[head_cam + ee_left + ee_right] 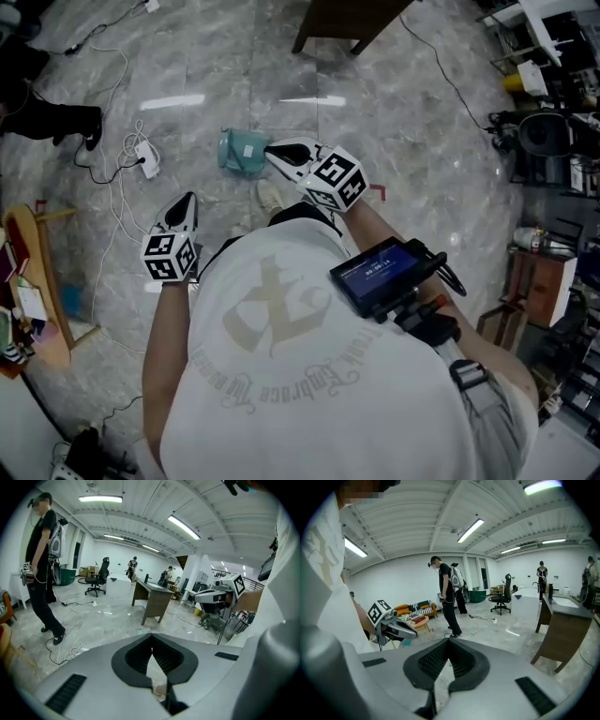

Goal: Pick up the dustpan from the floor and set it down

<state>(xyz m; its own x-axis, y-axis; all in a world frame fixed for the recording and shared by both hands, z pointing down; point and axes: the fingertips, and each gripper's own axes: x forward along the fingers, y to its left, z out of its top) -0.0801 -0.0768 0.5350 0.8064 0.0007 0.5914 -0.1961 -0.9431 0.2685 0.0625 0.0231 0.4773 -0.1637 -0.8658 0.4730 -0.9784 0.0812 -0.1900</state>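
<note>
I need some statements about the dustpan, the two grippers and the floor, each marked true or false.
1. The teal dustpan lies on the floor. True.
2. The right gripper holds the dustpan. False: its jaws are together, with nothing between them.
3. The left gripper is wide open. False: its jaws are together and empty.
4. A white power strip lies on the floor, left of the dustpan in the head view. True.

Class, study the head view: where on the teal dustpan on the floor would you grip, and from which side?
Likely the darker left edge of the dustpan, which seems to stand up, from above, because it lies low on the floor. No handle can be made out.
</note>
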